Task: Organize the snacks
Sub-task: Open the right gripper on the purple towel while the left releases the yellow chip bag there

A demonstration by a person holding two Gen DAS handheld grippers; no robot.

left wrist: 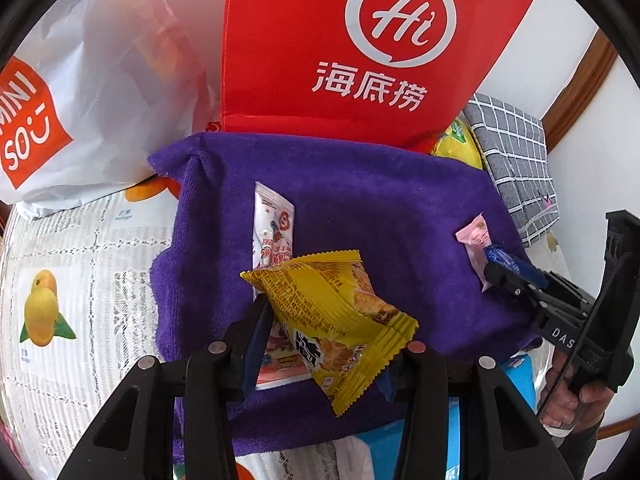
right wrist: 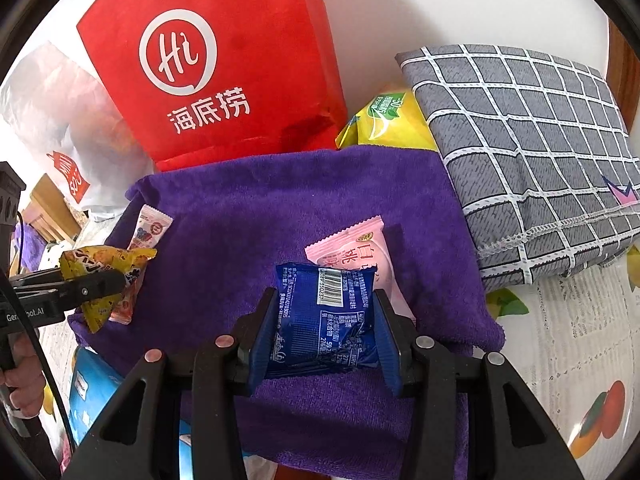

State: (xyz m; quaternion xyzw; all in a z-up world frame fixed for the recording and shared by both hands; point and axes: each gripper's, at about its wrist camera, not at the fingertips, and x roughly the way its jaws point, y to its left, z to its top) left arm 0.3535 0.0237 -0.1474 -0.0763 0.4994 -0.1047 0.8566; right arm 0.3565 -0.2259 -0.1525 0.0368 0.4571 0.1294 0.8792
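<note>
My left gripper (left wrist: 326, 328) is shut on a yellow snack packet (left wrist: 332, 320) and holds it over a purple towel (left wrist: 360, 184); it also shows at the left of the right wrist view (right wrist: 102, 278). A white-and-red snack packet (left wrist: 274, 232) lies on the towel under it. My right gripper (right wrist: 324, 322) is shut on a blue snack packet (right wrist: 324, 316) above the towel (right wrist: 280, 208). A pink snack packet (right wrist: 352, 246) lies on the towel just behind the blue one. In the left wrist view the right gripper (left wrist: 500, 268) is at the right, next to the pink packet (left wrist: 476, 236).
A red paper bag (left wrist: 360, 40) stands behind the towel, with a white Miniso bag (left wrist: 60, 100) to its left. A grey checked cushion (right wrist: 540, 152) and a yellow package (right wrist: 388, 124) lie at the back right. A blue box (right wrist: 90, 388) sits under the towel's front left.
</note>
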